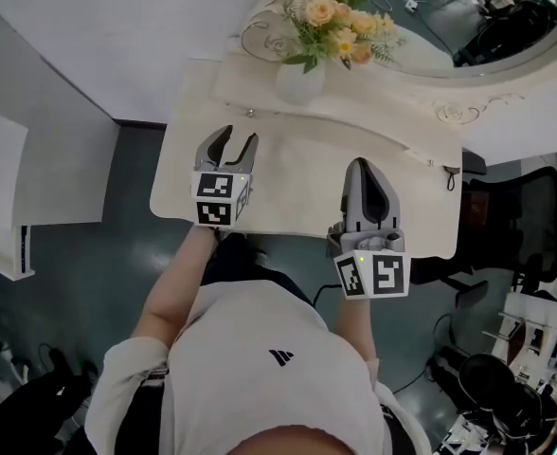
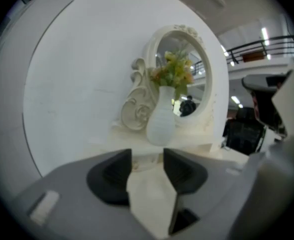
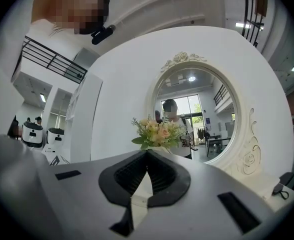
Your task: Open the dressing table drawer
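Hovering over the dressing table (image 1: pixel 307 164), vase (image 1: pixel 299 81) at twelve o'clock, the left gripper (image 1: pixel 233 138) gapes empty while the right gripper (image 1: pixel 359 165) presses its jaws together.

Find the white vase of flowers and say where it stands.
In the head view, the white vase stands at the back of the dressing table, in front of the round mirror's left edge, ahead of the left gripper.

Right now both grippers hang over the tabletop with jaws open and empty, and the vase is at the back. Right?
Not quite: the right gripper has its jaws together, as the right gripper view shows. The left gripper has its jaws apart. Both hang empty over the tabletop, with the vase at the back.
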